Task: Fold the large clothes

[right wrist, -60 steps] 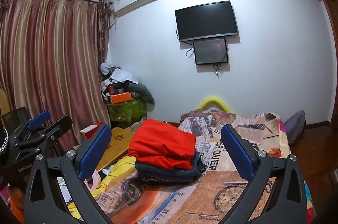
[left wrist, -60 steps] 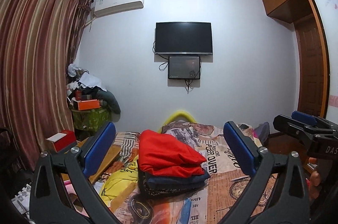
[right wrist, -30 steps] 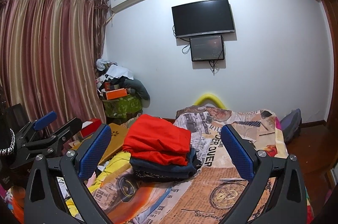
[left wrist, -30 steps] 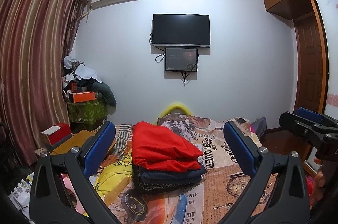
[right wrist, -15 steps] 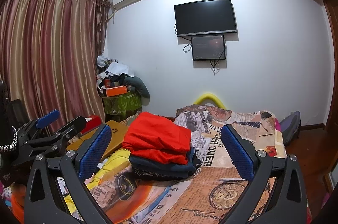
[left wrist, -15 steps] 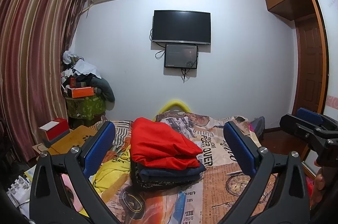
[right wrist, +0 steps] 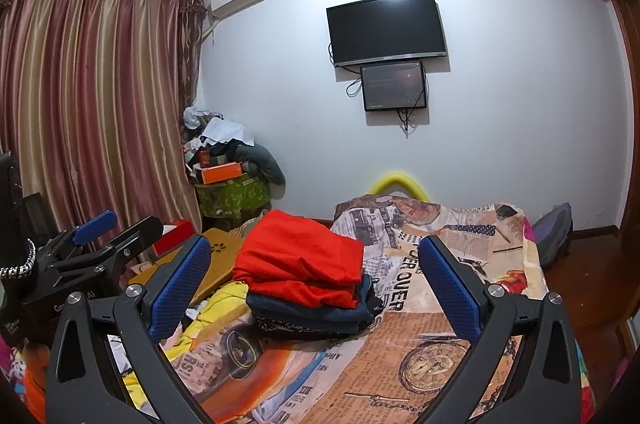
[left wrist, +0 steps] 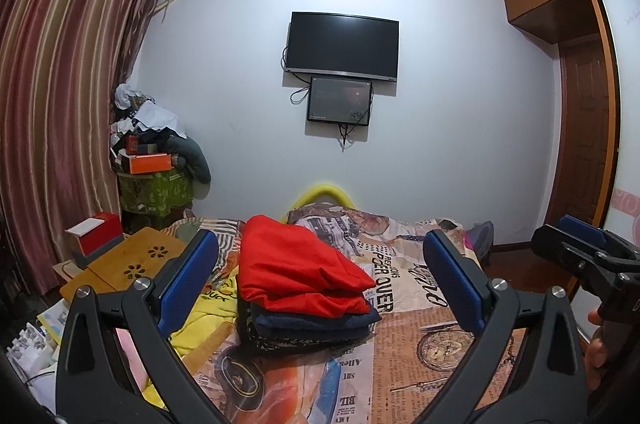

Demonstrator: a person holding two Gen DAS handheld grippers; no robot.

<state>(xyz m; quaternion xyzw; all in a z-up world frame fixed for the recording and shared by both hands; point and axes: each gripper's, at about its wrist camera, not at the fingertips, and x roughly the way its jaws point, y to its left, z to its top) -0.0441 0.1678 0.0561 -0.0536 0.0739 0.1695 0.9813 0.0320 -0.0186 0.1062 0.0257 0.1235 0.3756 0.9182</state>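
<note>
In the left wrist view, the left gripper point(left wrist: 320, 288) is held wide apart and empty above the bed point(left wrist: 420, 340). Compared with two seconds earlier, little has been altered: the view has been drawn back and raised slightly, so the television point(left wrist: 343, 44) is seen lower on the wall. The folded stack point(left wrist: 304, 288), red garment uppermost, is left untouched on the bed, with a yellow garment point(left wrist: 208, 308) lying loose just beside it. The right gripper point(left wrist: 580, 256) is seen at the right edge.

In the right wrist view, the right gripper point(right wrist: 314, 288) is likewise spread wide and empty. The stack point(right wrist: 304, 276) is unchanged. It is judged that one fold is finished and the yellow garment point(right wrist: 216, 308) may be next.
</note>
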